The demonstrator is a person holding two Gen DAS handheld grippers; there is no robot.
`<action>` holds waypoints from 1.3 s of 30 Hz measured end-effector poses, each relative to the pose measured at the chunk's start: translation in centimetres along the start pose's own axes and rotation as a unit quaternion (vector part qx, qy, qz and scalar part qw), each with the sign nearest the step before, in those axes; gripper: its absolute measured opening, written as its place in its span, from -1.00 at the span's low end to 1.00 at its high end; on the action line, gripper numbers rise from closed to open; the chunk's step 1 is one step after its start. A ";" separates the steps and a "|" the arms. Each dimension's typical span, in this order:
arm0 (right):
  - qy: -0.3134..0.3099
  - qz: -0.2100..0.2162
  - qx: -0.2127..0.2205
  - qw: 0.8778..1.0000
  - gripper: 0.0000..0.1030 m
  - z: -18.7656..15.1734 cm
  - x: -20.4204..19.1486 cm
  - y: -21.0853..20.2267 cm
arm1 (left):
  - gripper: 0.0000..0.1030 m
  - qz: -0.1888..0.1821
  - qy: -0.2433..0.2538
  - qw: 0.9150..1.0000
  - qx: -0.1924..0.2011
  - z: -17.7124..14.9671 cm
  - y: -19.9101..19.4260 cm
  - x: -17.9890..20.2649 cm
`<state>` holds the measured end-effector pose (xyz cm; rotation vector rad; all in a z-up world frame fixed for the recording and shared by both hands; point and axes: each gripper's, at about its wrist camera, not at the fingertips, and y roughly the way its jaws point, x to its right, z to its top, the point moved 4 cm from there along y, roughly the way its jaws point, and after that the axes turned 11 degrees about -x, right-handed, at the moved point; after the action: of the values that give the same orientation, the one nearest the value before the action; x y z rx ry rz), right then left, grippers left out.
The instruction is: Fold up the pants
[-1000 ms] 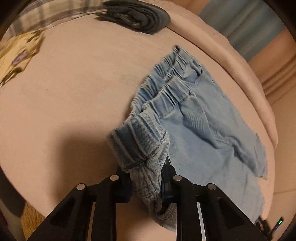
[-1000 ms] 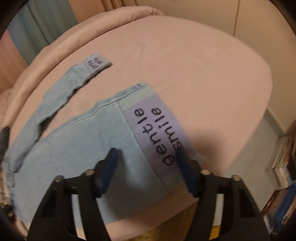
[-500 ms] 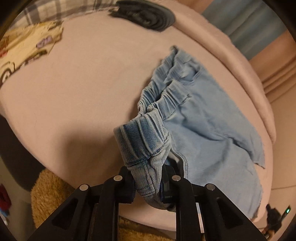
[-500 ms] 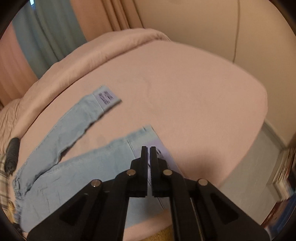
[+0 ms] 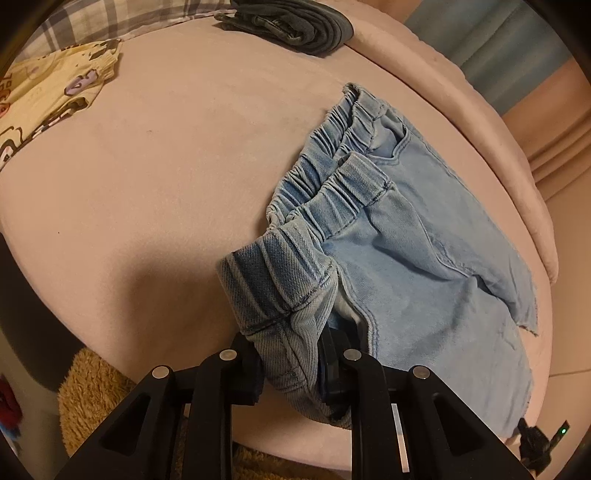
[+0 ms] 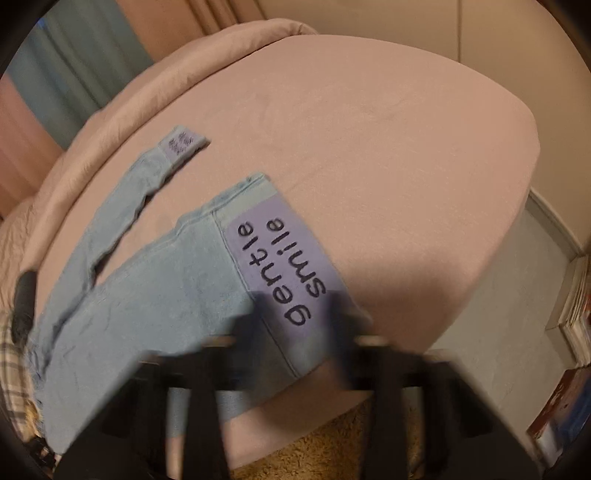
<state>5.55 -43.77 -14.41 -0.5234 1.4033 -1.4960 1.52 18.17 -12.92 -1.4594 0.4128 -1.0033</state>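
Observation:
Light blue jeans lie on the pink bed, elastic waistband toward the left wrist camera. My left gripper is shut on a bunched corner of the waistband, lifted a little off the sheet. In the right wrist view the legs stretch away to the left. The near cuff carries a purple patch reading "gentle smile"; the far cuff lies flat. My right gripper is motion-blurred, its jaws apart on either side of the near cuff, the pads off the cloth.
A dark folded garment, a yellow printed garment and plaid cloth lie at the bed's far side. A tan shaggy rug sits below the bed's near edge. Stacked books stand on the floor at right.
The right gripper was open over the cuff, then shut with nothing in it and higher up; now its fingers stand apart low over the cuff again. The left gripper keeps its hold.

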 end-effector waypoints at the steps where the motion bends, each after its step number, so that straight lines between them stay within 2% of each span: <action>1: 0.003 0.015 -0.007 1.000 -0.95 -0.1 -0.2 0.4 | -0.63 0.001 0.002 1.000 0.002 0.0 -0.1 0.1; 2: 0.007 0.019 -0.007 1.000 -0.98 -0.2 -0.2 0.5 | -0.63 0.002 0.003 1.000 0.002 0.0 -0.1 0.0; 5: -0.003 -0.007 -0.004 1.000 -0.94 -0.4 -0.2 -0.3 | -0.63 -0.005 -0.002 1.000 0.003 -0.1 -0.4 -0.2; 7: 0.011 -0.021 0.005 1.000 -0.61 -0.4 0.6 -1.4 | -0.63 -0.008 -0.002 1.000 0.001 -0.1 -0.4 -0.2; 9: 0.024 -0.021 0.020 0.999 0.38 -0.4 1.6 -2.3 | -0.63 -0.006 -0.001 1.000 -0.001 0.0 -0.4 -0.3; 10: 0.028 -0.021 0.022 0.999 0.44 -0.5 2.0 -2.5 | -0.63 -0.002 0.000 1.000 -0.001 0.1 -0.4 -0.2; 13: 0.027 -0.011 0.001 1.000 0.38 -0.9 2.6 -1.4 | -0.63 0.007 0.005 1.000 0.001 0.1 -0.2 0.1; 14: 0.032 0.001 -0.013 0.999 0.21 -1.1 2.7 -0.6 | -0.63 0.009 0.007 1.000 0.003 0.1 -0.2 0.2; 15: 0.033 0.007 -0.018 0.999 0.18 -1.2 2.5 -0.1 | -0.63 0.009 0.008 1.000 0.004 0.1 -0.2 0.3; 16: 0.027 -0.004 -0.005 1.000 0.08 -1.3 2.2 0.0 | -0.63 0.009 0.009 1.000 0.006 0.0 -0.3 0.3; 17: 0.011 -0.017 0.010 1.000 -0.27 -1.2 1.7 0.0 | -0.63 0.011 0.012 1.000 0.006 0.0 -0.3 0.4; 18: 0.002 -0.023 0.018 1.000 -0.79 -1.0 1.3 -0.1 | -0.63 0.013 0.013 1.000 0.007 0.0 -0.5 0.5; 21: 0.022 -0.004 0.046 0.999 -0.81 0.5 1.2 -1.3 | -0.64 0.000 0.007 1.000 0.015 -0.2 -1.8 0.9; 25: 0.032 0.046 0.113 0.992 -0.82 1.7 1.2 -6.0 | -0.64 -0.036 0.015 0.999 0.012 -0.5 -3.8 1.3; 27: 0.033 0.022 0.138 0.990 -0.83 2.4 1.3 -7.7 | -0.64 -0.026 0.021 0.999 -0.001 -0.9 -3.3 1.2; 29: 0.036 0.012 0.141 0.989 -0.83 2.9 1.8 -7.8 | -0.63 -0.006 0.029 1.000 -0.010 -1.2 -2.3 1.1; 31: 0.046 0.014 0.110 0.993 -0.83 3.2 2.4 -6.2 | -0.62 0.011 0.023 0.999 -0.027 -1.3 -0.9 0.7; 35: 0.042 -0.055 0.043 0.997 -0.82 2.6 3.4 -1.1 | -0.59 0.056 0.055 0.997 -0.019 -1.5 0.1 1.3; 36: 0.043 -0.060 0.029 0.997 -0.82 2.3 3.8 0.2 | -0.59 0.060 0.060 0.996 -0.018 -1.4 0.2 1.5; 39: 0.047 -0.056 0.028 0.997 -0.81 2.3 4.4 0.3 | -0.54 0.058 0.051 0.997 -0.018 -1.2 0.1 1.5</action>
<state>5.72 -48.66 -15.51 -0.5100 1.4200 -1.6634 1.48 16.30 -12.64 -1.4040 0.5863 -0.9852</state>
